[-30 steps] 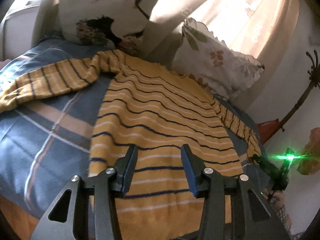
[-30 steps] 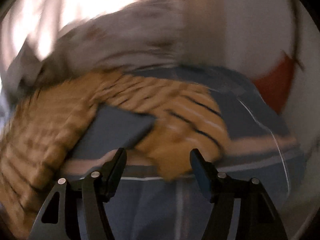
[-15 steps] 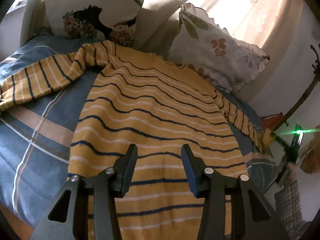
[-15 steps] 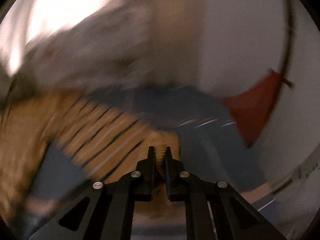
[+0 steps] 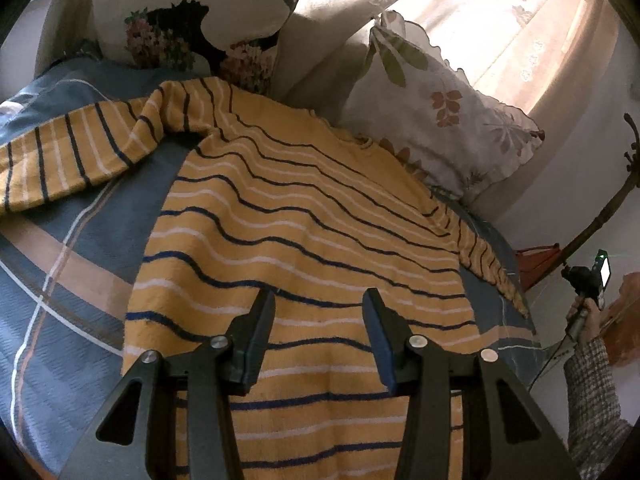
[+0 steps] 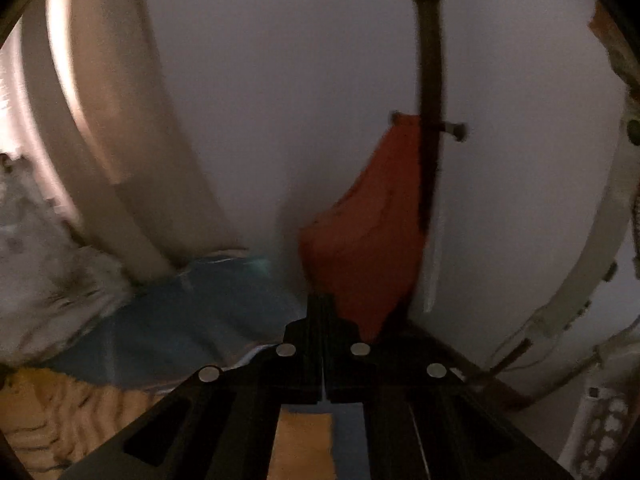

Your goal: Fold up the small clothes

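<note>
A yellow sweater (image 5: 304, 232) with dark blue and white stripes lies flat on the bed. Its left sleeve (image 5: 68, 160) stretches to the left; its right sleeve (image 5: 484, 264) runs toward the bed's right edge. My left gripper (image 5: 318, 312) is open and empty, just above the sweater's lower body. My right gripper (image 6: 321, 308) has its jaws closed together and points at the wall; yellow sweater fabric (image 6: 304, 440) shows beneath it, and I cannot tell whether the jaws pinch it. The right gripper also shows in the left wrist view (image 5: 588, 280), held at the far right.
The bed has a blue plaid cover (image 5: 64, 280). Two floral pillows (image 5: 440, 104) lean at the head, with a curtain (image 5: 520, 40) behind. An orange cloth (image 6: 368, 240) hangs on a dark coat stand (image 6: 428, 120) by the white wall.
My right gripper closed over the sleeve end and swung up and right, away from the bed toward the wall. My left gripper moved closer over the sweater's lower body, still open.
</note>
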